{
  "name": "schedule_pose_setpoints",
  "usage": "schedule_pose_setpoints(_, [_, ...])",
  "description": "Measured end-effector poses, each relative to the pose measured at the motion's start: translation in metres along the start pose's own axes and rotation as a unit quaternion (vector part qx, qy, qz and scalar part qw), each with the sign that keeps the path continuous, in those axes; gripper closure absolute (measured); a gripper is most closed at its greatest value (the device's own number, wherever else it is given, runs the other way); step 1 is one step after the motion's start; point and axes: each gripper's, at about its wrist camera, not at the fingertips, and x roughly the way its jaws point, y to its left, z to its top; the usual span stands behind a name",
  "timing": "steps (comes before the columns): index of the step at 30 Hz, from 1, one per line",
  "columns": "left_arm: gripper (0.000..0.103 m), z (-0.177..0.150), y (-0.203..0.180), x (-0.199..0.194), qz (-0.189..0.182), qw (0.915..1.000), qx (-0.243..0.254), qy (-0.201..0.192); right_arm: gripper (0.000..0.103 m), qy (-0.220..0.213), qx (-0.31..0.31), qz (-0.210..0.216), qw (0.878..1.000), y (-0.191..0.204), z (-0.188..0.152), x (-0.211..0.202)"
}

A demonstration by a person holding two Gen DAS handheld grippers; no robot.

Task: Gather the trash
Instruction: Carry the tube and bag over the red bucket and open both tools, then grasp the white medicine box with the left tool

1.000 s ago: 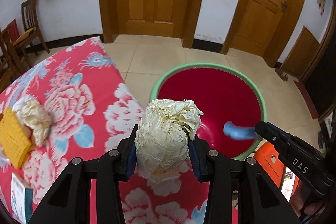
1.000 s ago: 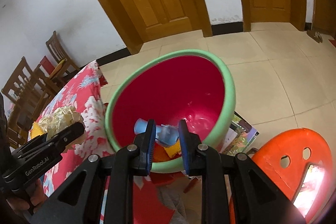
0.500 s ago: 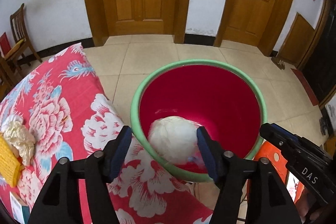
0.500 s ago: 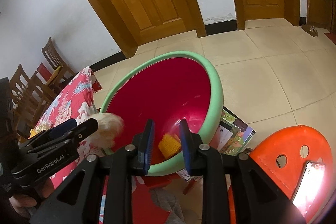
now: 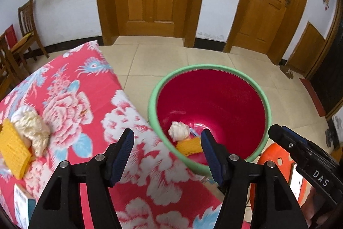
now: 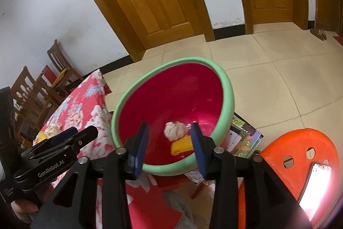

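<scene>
A red basin with a green rim stands on the floor beside the table with the red flowered cloth. In the basin lie a crumpled pale paper ball and a yellow ribbed piece. My left gripper hangs open over the table edge and the basin's near rim, with nothing held. My right gripper is above the basin, its jaws opening and empty. On the cloth lie another crumpled paper wad and a yellow ribbed piece.
An orange plastic stool with a lit phone stands right of the basin. Printed papers lie on the tiled floor behind it. A small box sits at the table's near left. Wooden chairs stand by the wall.
The left gripper opened and its paper ball dropped into the basin. The blue scrap left the right gripper's jaws, which have spread wider. The left gripper drew back toward the table.
</scene>
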Motion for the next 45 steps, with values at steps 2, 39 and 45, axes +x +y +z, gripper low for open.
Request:
schedule_pose_setpoints(2, [0.037,-0.003,0.006,-0.009,0.006,1.0000,-0.007,-0.003,0.054,-0.001,-0.004,0.007,1.000,0.006,-0.003,-0.005])
schedule_pose_setpoints(39, [0.037,-0.101,0.177,-0.118,0.143,0.9759,-0.162,-0.028,0.032,0.038,-0.108,0.091,0.989,0.122,-0.053,-0.020])
schedule_pose_setpoints(45, [0.037,-0.114,0.188,-0.101,0.156,0.9749,-0.158,-0.004,0.032,0.047,-0.117,0.088,0.988,0.130,-0.059,-0.017])
